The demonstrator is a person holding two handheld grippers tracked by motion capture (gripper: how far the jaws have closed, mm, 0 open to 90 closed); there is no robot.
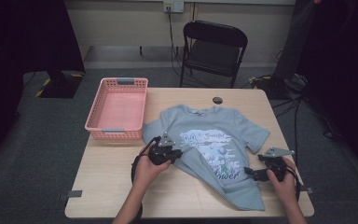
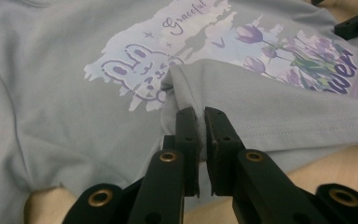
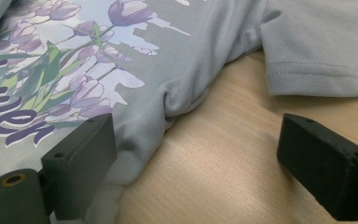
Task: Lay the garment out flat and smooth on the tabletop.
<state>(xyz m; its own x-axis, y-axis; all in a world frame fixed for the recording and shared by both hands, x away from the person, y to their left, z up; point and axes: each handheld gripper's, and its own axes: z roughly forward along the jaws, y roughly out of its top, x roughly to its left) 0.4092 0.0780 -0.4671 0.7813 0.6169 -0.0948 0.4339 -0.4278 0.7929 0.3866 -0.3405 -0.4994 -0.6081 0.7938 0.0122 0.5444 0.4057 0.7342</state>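
While the left gripper (image 2: 201, 122) pinches the shirt (image 1: 214, 144) hem at 9 o'clock, the gaping right gripper (image 3: 196, 154) lets unpinned cloth drag across the tabletop (image 1: 112, 186).

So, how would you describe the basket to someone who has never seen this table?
Start at the wooden table and look to its far left corner. There, left of the grey-blue T-shirt, stands the basket. It is the one pink thing here: rectangular, with slotted plastic walls and nothing visible inside.
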